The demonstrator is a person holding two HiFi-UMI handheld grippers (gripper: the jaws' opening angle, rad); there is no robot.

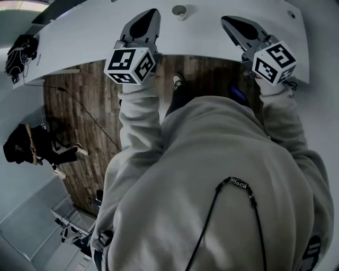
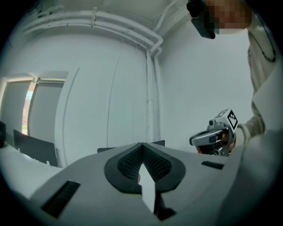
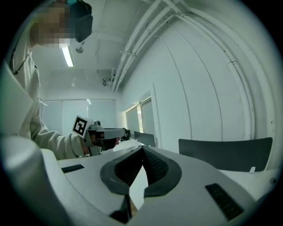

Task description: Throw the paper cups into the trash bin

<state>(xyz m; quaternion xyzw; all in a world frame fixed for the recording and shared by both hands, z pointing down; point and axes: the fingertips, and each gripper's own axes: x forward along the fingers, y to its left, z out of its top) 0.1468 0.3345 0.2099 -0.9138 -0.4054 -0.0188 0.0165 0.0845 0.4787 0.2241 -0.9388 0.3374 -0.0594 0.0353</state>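
Note:
A single paper cup stands on the white table in the head view, between and beyond the tips of the two grippers. My left gripper is held level above the table's near edge, jaws shut with nothing between them. My right gripper is raised the same way to the right of the cup, also shut and empty. Each gripper view looks across the room at walls, and each shows the other gripper beside it. No trash bin is in view.
A black bundle of gear lies at the table's left end. Below the table's edge is wooden floor, where a person in dark clothes sits at the left. Dark chairs stand behind the table in the right gripper view.

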